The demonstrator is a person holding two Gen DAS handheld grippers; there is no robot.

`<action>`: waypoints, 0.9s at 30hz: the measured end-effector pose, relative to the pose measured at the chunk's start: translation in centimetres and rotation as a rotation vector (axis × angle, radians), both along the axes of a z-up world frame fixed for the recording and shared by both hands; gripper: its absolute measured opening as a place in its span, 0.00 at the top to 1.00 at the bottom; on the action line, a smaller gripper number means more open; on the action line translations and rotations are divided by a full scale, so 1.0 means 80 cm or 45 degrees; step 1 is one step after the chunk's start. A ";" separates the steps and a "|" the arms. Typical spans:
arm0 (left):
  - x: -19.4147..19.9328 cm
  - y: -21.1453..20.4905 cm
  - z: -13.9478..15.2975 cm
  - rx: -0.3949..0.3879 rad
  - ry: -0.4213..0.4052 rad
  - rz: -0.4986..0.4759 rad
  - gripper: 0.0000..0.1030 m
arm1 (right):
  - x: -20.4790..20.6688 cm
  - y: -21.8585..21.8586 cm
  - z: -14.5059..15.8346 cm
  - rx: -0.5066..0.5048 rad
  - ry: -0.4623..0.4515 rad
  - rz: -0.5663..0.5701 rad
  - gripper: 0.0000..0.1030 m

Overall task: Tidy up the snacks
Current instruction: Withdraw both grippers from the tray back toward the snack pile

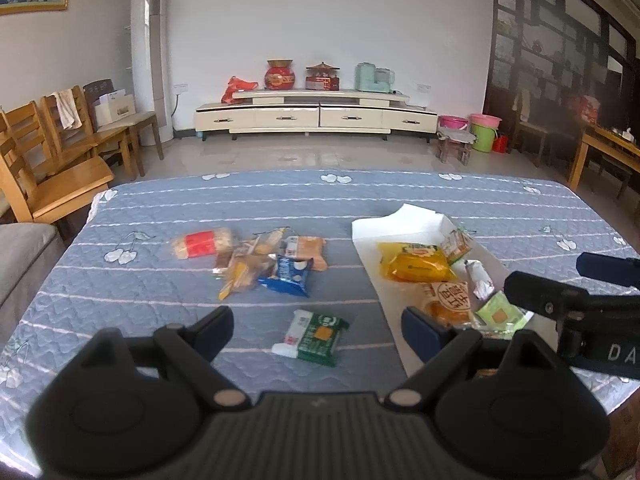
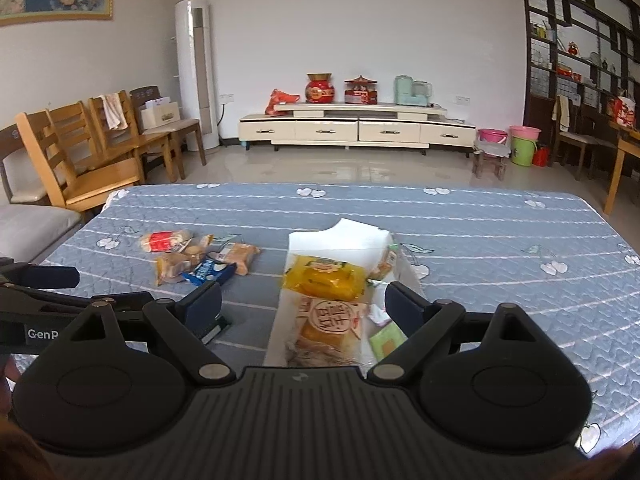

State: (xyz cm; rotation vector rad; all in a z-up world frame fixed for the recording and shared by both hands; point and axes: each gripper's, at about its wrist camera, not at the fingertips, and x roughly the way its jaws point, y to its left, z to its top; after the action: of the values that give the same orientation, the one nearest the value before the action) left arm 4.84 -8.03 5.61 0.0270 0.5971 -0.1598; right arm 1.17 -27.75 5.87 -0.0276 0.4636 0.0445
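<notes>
We see the green packet (image 1: 314,336) lying slantwise just ahead of our left gripper (image 1: 316,332), whose jaws are wide and empty.

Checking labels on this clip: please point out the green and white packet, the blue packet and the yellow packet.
green and white packet (image 1: 314,338), left wrist view, middle of its face
blue packet (image 1: 289,276), left wrist view, centre of the wrapper
yellow packet (image 2: 324,276), right wrist view, centre of the wrapper

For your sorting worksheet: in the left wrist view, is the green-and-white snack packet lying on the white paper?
No, the green-and-white snack packet lies alone on the blue quilted cloth, left of the white paper.
</notes>
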 end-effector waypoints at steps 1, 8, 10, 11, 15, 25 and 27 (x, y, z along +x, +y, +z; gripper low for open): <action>0.000 0.003 -0.001 -0.002 0.000 0.004 0.12 | 0.001 0.002 0.000 -0.003 0.003 0.008 0.00; 0.002 0.024 -0.009 -0.020 0.008 0.031 0.12 | 0.013 0.013 -0.009 -0.027 0.026 0.062 0.00; 0.002 0.029 -0.011 -0.026 0.008 0.034 0.12 | 0.017 0.016 -0.011 -0.031 0.033 0.078 0.00; 0.002 0.032 -0.013 -0.025 0.006 0.036 0.12 | 0.018 0.018 -0.014 -0.034 0.036 0.085 0.00; 0.004 0.042 -0.020 -0.028 0.014 0.048 0.12 | 0.027 0.024 -0.020 -0.043 0.054 0.108 0.00; 0.022 0.066 -0.040 -0.038 0.052 0.088 0.12 | 0.044 0.037 -0.032 -0.050 0.096 0.146 0.00; 0.030 0.068 -0.043 -0.034 0.048 0.094 0.11 | 0.048 0.038 -0.034 -0.048 0.101 0.151 0.00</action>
State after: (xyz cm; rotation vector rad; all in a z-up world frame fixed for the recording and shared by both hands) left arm 7.22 -2.57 2.17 -0.0237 0.6324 -0.0964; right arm 5.02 -24.69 3.13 -0.0906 0.5420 0.1536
